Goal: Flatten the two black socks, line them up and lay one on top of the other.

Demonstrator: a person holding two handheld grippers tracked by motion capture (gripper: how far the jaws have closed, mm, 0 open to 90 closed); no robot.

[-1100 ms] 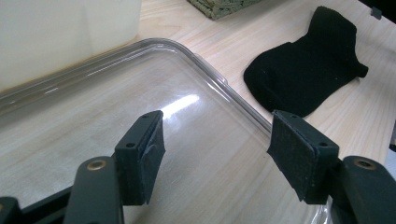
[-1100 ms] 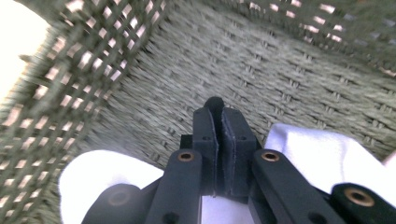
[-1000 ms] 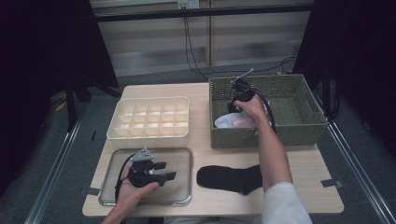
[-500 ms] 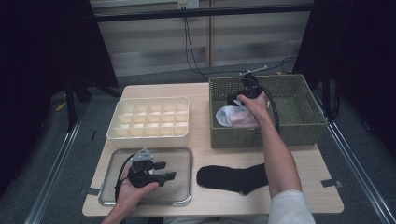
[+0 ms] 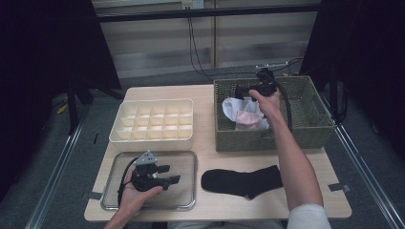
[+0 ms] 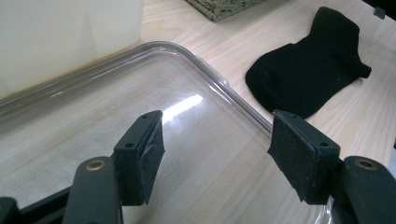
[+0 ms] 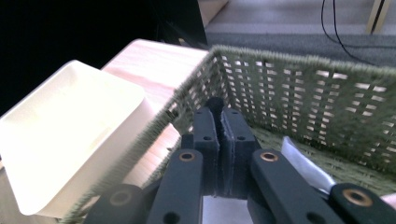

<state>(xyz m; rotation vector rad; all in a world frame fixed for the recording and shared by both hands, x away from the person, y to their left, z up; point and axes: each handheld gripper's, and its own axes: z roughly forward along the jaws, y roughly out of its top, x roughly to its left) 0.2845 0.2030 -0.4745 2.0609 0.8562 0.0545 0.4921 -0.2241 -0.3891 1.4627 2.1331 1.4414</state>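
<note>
My left gripper [image 5: 171, 174] [image 6: 217, 154] rests open over a clear plastic tray [image 5: 153, 153] [image 6: 187, 51] at the table's front left, with nothing between its pads. A black sock [image 5: 241, 181] [image 6: 308, 79] lies flat on the wood to the tray's right. Inside the green woven basket [image 5: 267, 143] [image 7: 299, 88] at the back right, my right gripper [image 5: 240, 90] [image 7: 221, 112] hovers shut, pads pressed together, pointing toward the basket's left wall. White and pink socks [image 5: 234, 107] [image 7: 299, 163] lie just below it; I see no cloth between the pads.
A cream divided organiser box [image 5: 152, 101] [image 7: 70, 130] sits at the back left, close to the basket's left wall. Cables trail across the floor behind the table. Bare wood shows between tray, sock and basket.
My right hand has risen and shifted toward the back of the basket, jaws still shut. The left hand has not moved.
</note>
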